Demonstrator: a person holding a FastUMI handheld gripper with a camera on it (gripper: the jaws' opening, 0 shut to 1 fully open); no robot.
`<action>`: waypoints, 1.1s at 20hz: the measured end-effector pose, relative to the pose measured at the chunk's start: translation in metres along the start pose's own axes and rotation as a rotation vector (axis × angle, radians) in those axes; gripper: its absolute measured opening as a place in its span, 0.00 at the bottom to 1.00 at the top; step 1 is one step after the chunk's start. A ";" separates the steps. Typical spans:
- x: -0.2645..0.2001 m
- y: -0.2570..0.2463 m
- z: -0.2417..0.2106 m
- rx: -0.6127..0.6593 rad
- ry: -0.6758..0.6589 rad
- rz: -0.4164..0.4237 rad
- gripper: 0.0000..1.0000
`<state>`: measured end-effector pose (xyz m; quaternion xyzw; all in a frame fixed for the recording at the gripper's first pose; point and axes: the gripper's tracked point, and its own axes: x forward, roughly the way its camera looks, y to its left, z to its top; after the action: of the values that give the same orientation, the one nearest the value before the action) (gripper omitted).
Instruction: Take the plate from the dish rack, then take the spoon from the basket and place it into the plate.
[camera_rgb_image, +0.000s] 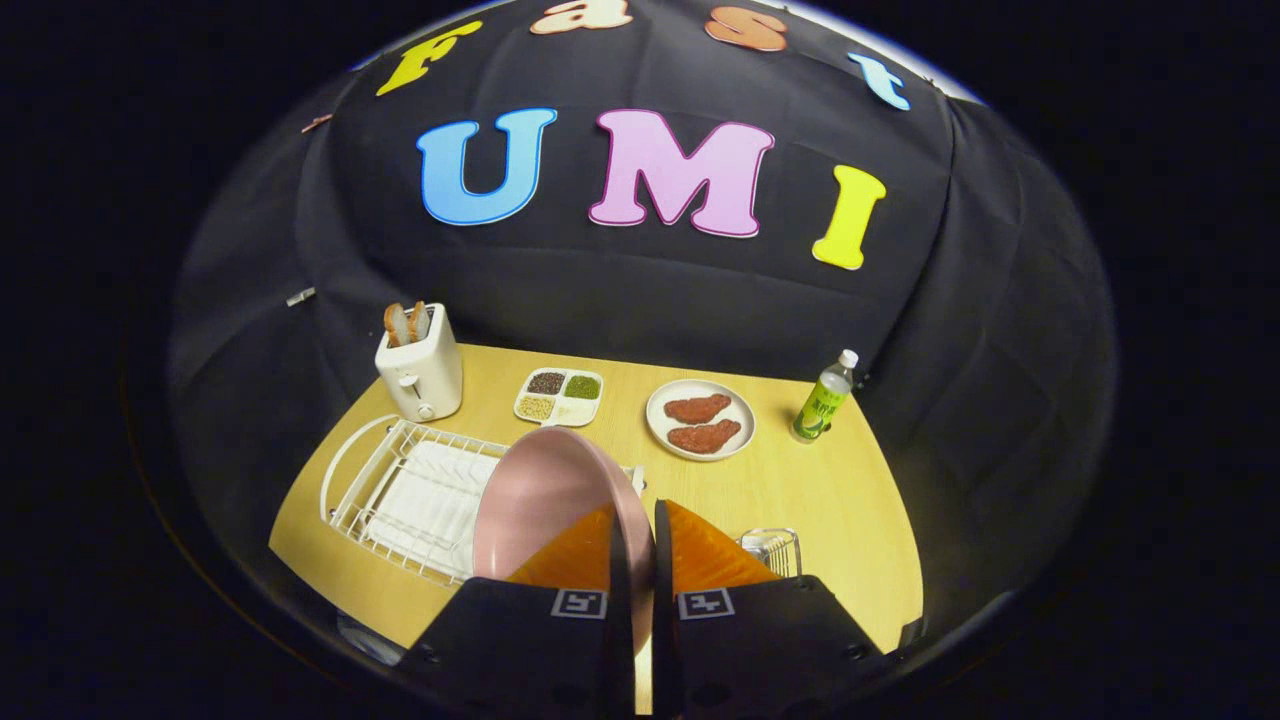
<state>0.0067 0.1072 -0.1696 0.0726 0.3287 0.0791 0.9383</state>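
Nearest the lens: the tongs, both fingers pinching the rim of a pink plate between them, with only a thin gap left where the plate edge sits. Plate held upright and tilted, its hollow face turned to the left, its lower edge hidden behind the left finger. Seemingly lifted clear of the white wire dish rack, though the fisheye bend makes that hard to judge; rack lying just left of the plate on the wooden counter, a white mat inside it.

Just beyond the right finger, a small wire basket, partly hidden by the tongs; contents too hidden to tell, spoon not made out.

Farther back on the counter, from left to right: a white toaster with slices of bread standing in its slots, close behind the rack; a white divided tray with grains or seeds of different colours in its compartments; a round white dish carrying two reddish-brown pieces of meat; a green drink bottle with a white cap, standing upright near the far right corner, well apart from the plate. Black cloth wall behind everything.
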 end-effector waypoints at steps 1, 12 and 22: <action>-0.010 -0.005 -0.014 0.038 0.021 0.009 0.11; -0.049 0.012 -0.202 0.391 0.350 0.157 0.11; 0.017 0.026 -0.261 0.425 0.396 0.128 0.11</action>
<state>-0.1468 0.1578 -0.3773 0.2713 0.5092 0.0800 0.8129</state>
